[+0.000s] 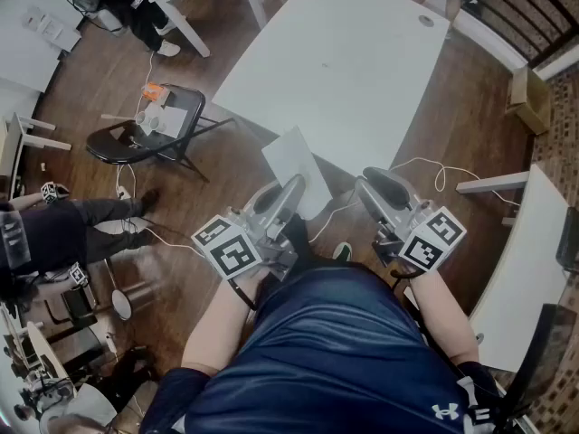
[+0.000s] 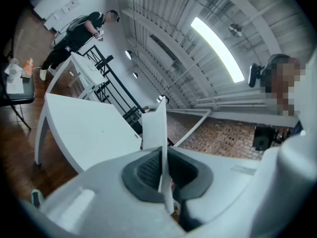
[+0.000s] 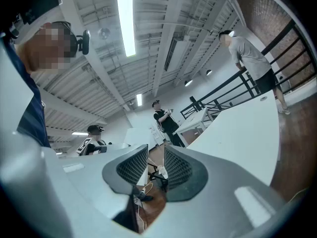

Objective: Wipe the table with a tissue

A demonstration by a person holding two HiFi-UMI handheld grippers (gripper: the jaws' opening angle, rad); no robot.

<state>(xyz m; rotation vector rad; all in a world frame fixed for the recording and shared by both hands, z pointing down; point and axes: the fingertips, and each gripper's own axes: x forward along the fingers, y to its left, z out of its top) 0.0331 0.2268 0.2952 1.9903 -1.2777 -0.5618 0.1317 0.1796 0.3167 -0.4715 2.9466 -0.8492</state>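
Closest in, the person's navy shirt (image 1: pixel 335 351) fills the bottom of the head view, with both forearms reaching forward to the two grippers and their marker cubes (image 1: pixel 226 247). The left gripper (image 1: pixel 291 193) has its jaws closed on the tissue (image 1: pixel 294 163). In the left gripper view the white tissue (image 2: pixel 154 128) runs edge-on down the middle between the dark ribbed pads (image 2: pixel 146 172) of the left gripper (image 2: pixel 162 170). The pads press it from both sides, and it rises well past the jaw tips as a flat upright sheet. From the head view the free part of the tissue spreads out ahead of those jaws, over the near corner of the white counter (image 1: pixel 344 61); whether it touches the top cannot be told. The counter (image 2: pixel 84 128) lies to the left of the left jaws and beyond them. The right gripper (image 1: pixel 378 186) sits beside the left one, just short of the counter's near edge, well clear of the tissue. In its own view the right gripper (image 3: pixel 156 165) has its jaws apart, and nothing is between the mesh pads (image 3: pixel 132 166) but the wooden floor (image 3: pixel 153 202) seen through the gap. The counter (image 3: pixel 242 133) stretches away to the right of these jaws. A black folding chair (image 1: pixel 145 138) stands off to the left on the floor.
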